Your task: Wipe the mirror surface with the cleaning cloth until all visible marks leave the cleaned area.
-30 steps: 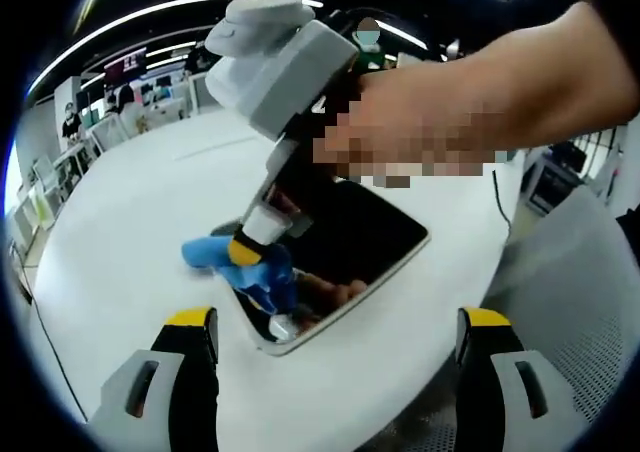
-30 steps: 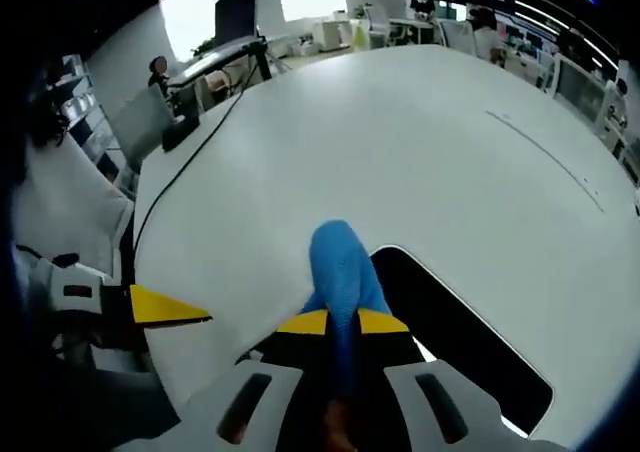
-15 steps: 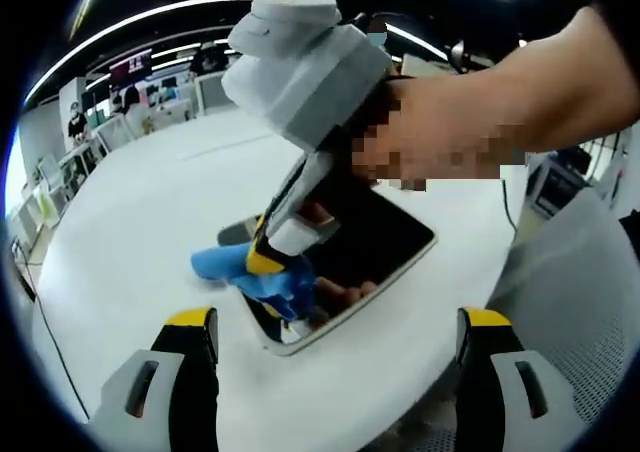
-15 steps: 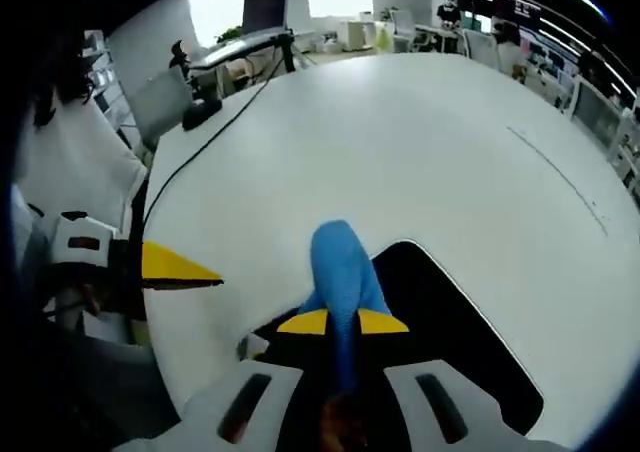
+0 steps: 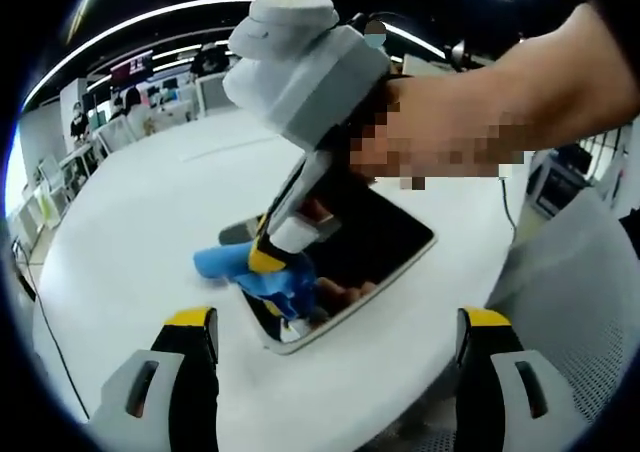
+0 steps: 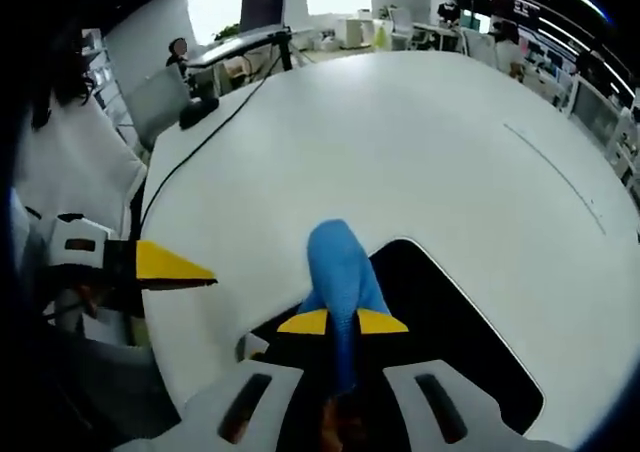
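A crumpled blue cleaning cloth (image 5: 262,274), clamped in the right gripper (image 6: 342,322), presses on the near corner of a dark rectangular mirror (image 5: 375,247) lying flat on a white round table (image 5: 130,242). The left gripper (image 5: 335,344) hovers with jaws wide apart.

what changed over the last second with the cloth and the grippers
The right gripper, shut on the blue cloth, slid along the mirror away from its near corner toward its far end during the first half second, then barely moved. The left gripper stayed open and off the mirror; the mirror stayed put on the white table.
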`<state>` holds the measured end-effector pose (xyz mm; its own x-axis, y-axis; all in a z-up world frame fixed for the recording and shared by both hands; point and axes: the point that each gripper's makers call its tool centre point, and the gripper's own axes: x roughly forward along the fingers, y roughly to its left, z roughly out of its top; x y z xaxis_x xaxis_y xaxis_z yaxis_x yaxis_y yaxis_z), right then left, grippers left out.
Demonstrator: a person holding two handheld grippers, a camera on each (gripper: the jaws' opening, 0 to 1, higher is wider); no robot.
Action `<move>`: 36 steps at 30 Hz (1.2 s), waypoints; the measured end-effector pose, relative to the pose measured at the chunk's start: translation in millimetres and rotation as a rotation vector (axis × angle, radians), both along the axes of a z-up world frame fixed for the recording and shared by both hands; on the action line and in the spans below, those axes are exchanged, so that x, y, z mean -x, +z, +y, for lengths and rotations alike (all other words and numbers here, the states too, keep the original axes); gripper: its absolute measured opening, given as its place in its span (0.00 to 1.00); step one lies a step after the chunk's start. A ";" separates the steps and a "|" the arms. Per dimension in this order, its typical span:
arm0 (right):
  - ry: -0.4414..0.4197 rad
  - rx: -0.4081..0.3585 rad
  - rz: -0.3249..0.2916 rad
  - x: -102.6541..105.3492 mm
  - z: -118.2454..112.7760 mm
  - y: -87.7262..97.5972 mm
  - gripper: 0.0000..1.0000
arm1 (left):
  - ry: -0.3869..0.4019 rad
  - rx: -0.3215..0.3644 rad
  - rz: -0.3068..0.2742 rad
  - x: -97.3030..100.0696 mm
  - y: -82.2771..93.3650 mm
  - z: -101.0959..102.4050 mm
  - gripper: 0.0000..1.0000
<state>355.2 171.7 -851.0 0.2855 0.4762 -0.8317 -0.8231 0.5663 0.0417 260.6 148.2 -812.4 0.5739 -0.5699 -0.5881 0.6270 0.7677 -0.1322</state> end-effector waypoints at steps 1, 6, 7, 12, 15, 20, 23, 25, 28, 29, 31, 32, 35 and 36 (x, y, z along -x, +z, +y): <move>0.000 0.002 0.001 0.3 -0.4 0.0 0.03 | 0.004 -0.001 -0.002 -1.3 1.2 1.3 1.00; -0.012 -0.002 0.010 1.3 -6.9 -0.8 0.03 | 0.000 -0.009 -0.035 -3.2 13.6 -0.4 1.00; -0.012 -0.005 0.010 0.9 -8.9 -1.0 0.03 | -0.003 -0.014 -0.036 -2.7 13.5 -0.1 1.00; -0.035 -0.016 0.026 -0.4 -13.2 -1.4 0.03 | 0.015 0.016 -0.037 -0.7 22.2 1.3 1.00; -0.038 -0.017 0.027 0.6 -13.9 -1.2 0.03 | 0.033 0.053 -0.035 -0.7 24.4 -1.3 1.00; -0.033 -0.015 0.039 -0.3 -16.7 -0.9 0.03 | 0.027 0.004 -0.021 4.8 9.5 0.6 1.00; -0.041 -0.017 0.047 0.3 -23.0 -0.4 0.03 | 0.009 -0.048 -0.039 6.4 5.7 3.4 1.00; -0.033 -0.017 0.047 -0.1 -27.5 -0.3 0.03 | 0.021 -0.039 -0.037 4.7 5.9 4.9 1.00; -0.031 -0.019 0.056 -2.3 -35.3 -0.2 0.03 | 0.032 -0.038 -0.031 4.4 4.0 7.1 1.00; -0.036 -0.021 0.061 -2.8 -38.1 -0.2 0.03 | 0.035 -0.038 -0.031 4.4 4.0 7.5 1.00; -0.046 -0.028 0.069 -3.0 -45.1 -0.1 0.03 | 0.033 -0.044 -0.033 4.9 3.2 8.4 1.00; -0.049 -0.030 0.071 -2.9 -47.8 0.0 0.03 | 0.032 -0.044 -0.032 4.9 3.0 8.3 1.00; -0.052 -0.030 0.069 -3.6 -58.3 0.0 0.03 | 0.034 -0.037 -0.042 3.0 5.1 8.1 1.00; -0.050 -0.028 0.068 -3.6 -61.2 0.0 0.03 | 0.033 -0.040 -0.044 3.1 5.2 8.3 1.00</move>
